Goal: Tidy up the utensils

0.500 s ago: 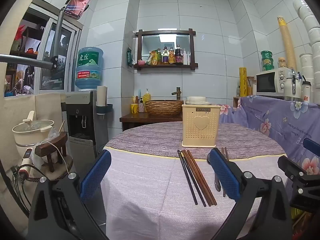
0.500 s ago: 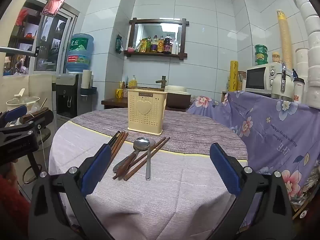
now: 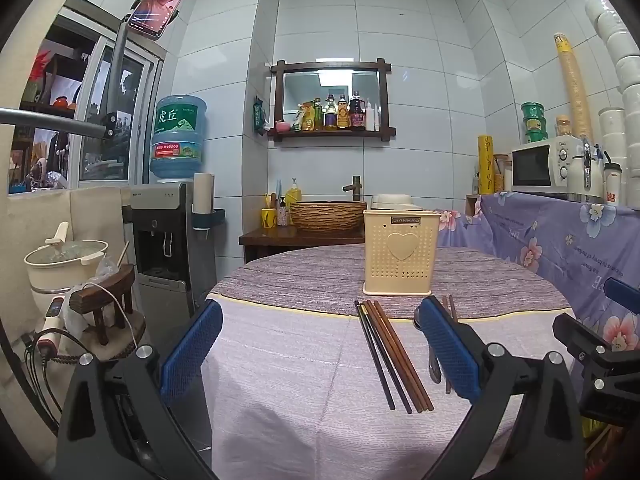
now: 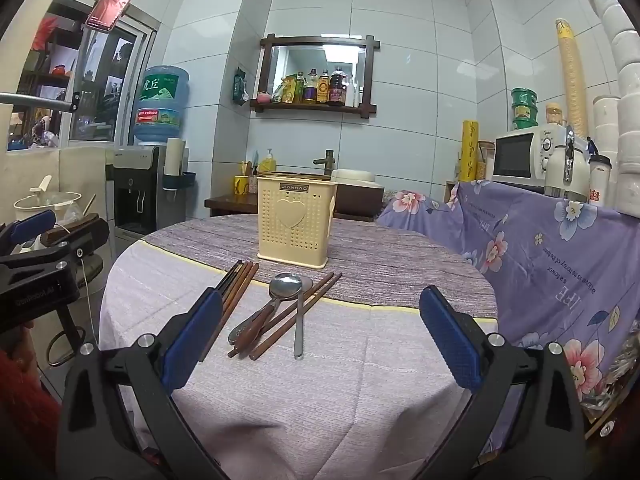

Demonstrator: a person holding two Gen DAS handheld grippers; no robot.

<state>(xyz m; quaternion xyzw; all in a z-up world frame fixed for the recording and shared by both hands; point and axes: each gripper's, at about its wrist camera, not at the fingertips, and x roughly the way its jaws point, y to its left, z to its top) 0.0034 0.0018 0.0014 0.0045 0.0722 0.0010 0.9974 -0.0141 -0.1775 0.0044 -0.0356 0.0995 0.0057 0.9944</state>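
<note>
A cream perforated utensil holder (image 3: pixel 400 254) with a heart stands upright on the round table; it also shows in the right wrist view (image 4: pixel 295 222). In front of it lie several brown and black chopsticks (image 3: pixel 390 354), also in the right wrist view (image 4: pixel 236 284), two metal spoons (image 4: pixel 286 286) and two more brown chopsticks (image 4: pixel 298 314). My left gripper (image 3: pixel 318 350) is open and empty, above the table's near edge, left of the chopsticks. My right gripper (image 4: pixel 320 338) is open and empty, above the table, behind the spoons.
The round table (image 4: pixel 360 400) carries a pale cloth with a purple-grey runner. A floral-covered counter (image 4: pixel 560 248) with a microwave (image 4: pixel 528 156) stands at the right. A water dispenser (image 3: pixel 168 232), a pot (image 3: pixel 64 256) and a small stool (image 3: pixel 104 304) stand at the left.
</note>
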